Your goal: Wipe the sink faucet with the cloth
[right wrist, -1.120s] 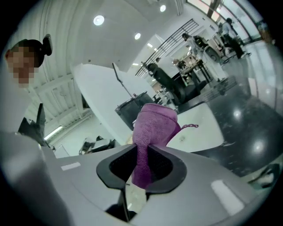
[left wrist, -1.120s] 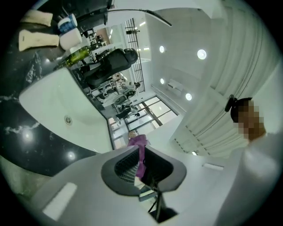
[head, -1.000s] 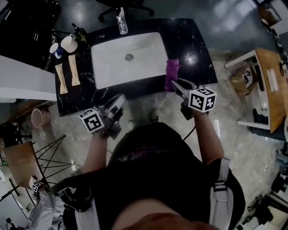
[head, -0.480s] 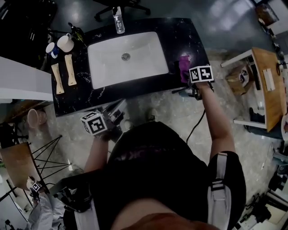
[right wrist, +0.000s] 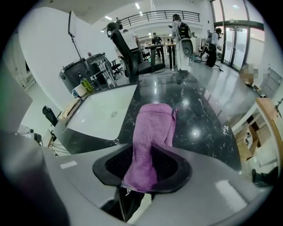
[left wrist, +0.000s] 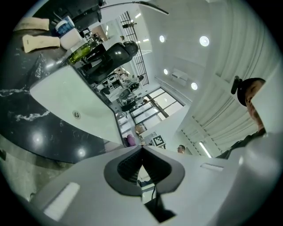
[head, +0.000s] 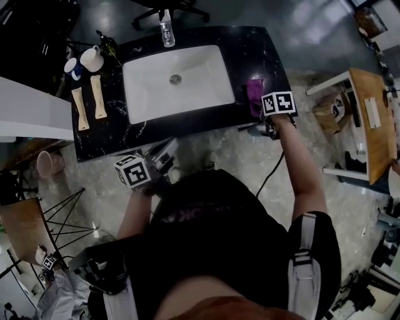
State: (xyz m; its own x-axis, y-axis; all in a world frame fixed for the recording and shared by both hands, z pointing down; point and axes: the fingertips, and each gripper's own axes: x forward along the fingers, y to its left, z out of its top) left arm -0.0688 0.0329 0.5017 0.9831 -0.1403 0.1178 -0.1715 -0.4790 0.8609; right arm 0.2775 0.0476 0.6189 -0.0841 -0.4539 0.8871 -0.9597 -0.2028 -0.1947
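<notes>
The purple cloth (head: 254,94) (right wrist: 152,128) lies on the black counter (head: 275,59) to the right of the white sink (head: 200,75) (right wrist: 101,114). Its near end hangs over the counter's front edge, between the jaws of my right gripper (head: 263,112) (right wrist: 148,154). Those jaws are opening and stand a little off the cloth on both sides. The chrome faucet (head: 165,28) stands behind the basin, far from both grippers. My left gripper (head: 169,146) (left wrist: 141,148) is shut and empty, held below the counter's front edge left of centre.
Two cups (head: 87,61), a green bottle (head: 109,44) and two pale flat pieces (head: 89,100) sit on the counter left of the sink. A wooden table (head: 375,119) stands at the right, an office chair (head: 172,7) behind the counter.
My right gripper swung up and right from the counter's front, tilted steeply down, and laid the cloth on the counter beside the sink. The left gripper barely shifted.
</notes>
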